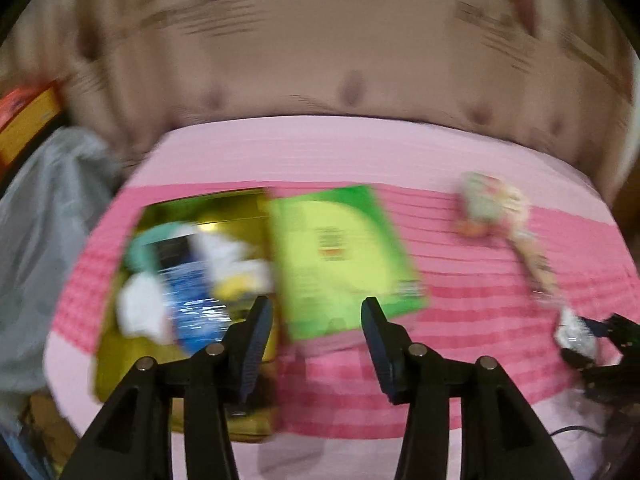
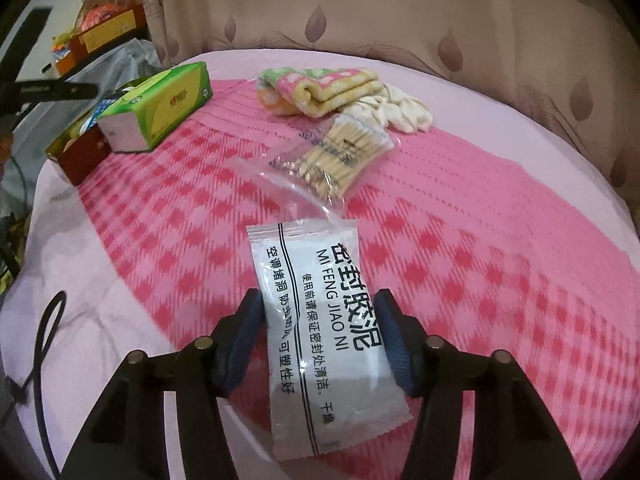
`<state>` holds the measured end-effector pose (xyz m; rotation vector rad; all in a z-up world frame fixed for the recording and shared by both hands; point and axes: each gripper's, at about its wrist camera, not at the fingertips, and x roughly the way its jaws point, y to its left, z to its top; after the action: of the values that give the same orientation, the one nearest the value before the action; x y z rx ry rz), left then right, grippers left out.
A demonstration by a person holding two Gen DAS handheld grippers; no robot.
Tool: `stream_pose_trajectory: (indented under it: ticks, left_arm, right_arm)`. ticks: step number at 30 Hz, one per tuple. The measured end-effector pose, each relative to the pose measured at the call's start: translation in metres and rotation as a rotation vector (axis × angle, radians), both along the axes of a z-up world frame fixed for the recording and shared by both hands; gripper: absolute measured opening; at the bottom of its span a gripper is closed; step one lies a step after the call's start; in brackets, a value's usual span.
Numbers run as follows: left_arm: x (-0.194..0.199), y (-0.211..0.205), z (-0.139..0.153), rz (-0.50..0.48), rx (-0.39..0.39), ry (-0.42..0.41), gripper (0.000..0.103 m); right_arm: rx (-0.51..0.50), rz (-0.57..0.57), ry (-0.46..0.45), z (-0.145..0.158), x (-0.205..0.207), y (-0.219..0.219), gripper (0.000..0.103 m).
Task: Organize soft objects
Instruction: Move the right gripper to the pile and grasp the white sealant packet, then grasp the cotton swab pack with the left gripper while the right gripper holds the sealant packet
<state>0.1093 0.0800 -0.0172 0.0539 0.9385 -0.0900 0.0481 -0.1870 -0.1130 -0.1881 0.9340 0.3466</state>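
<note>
My right gripper [image 2: 318, 336] is shut on a white sealing-clay packet [image 2: 320, 332] with black Chinese print, held just above the pink checked cloth [image 2: 460, 240]. Beyond it lie a clear bag of cotton swabs [image 2: 340, 152], a folded pink-and-yellow towel [image 2: 320, 88] and cream gloves [image 2: 400, 112]. My left gripper [image 1: 318, 320] is open and empty, above the near edge of a green tissue pack [image 1: 340, 256]. The tissue pack leans on a gold box [image 1: 192, 272] holding white, blue and yellow items. The left wrist view is blurred.
The round table's pink edge [image 2: 80, 300] carries a black cable [image 2: 44, 344]. A beige curtain [image 2: 440, 20] hangs behind. A grey bag [image 1: 44, 220] and orange boxes [image 2: 108, 28] sit off the left. The right gripper shows in the left wrist view [image 1: 600, 348].
</note>
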Motion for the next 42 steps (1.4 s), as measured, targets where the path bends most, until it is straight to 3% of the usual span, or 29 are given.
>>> stream_pose_trajectory:
  ticks: [8,13,17,23,29,33,37,42]
  left_arm:
    - [0.009,-0.114,-0.01,-0.23,-0.042,0.069,0.048]
    - [0.018,-0.159,-0.016,-0.283,-0.07,0.109,0.048]
    - [0.026,-0.185,-0.026,-0.278,-0.112,0.156,0.048]
    - [0.04,-0.218,-0.039,-0.251,-0.181,0.231,0.048]
    - [0.047,-0.242,-0.05,-0.206,-0.194,0.266,0.056]
    - [0.052,-0.252,-0.064,-0.148,-0.208,0.306,0.056]
    - [0.056,-0.261,-0.076,-0.091,-0.229,0.327,0.056]
    - [0.062,-0.285,-0.084,-0.08,-0.187,0.307,0.056]
  right_arm:
    - [-0.015,-0.111,-0.02,0.004,-0.028,-0.034,0.052]
    - [-0.016,-0.145,-0.02,0.007,-0.035,-0.052,0.052]
    - [-0.045,-0.125,-0.023,0.008,-0.048,-0.048,0.052]
    - [-0.062,-0.209,-0.045,0.008,-0.057,-0.07,0.052]
    - [-0.095,-0.346,-0.069,0.008,-0.026,-0.099,0.052]
    - [-0.092,-0.412,-0.075,0.007,0.001,-0.106,0.052]
    - [-0.048,-0.486,-0.062,0.006,0.023,-0.114,0.052]
    - [-0.002,-0.509,-0.056,0.005,0.029,-0.122,0.054]
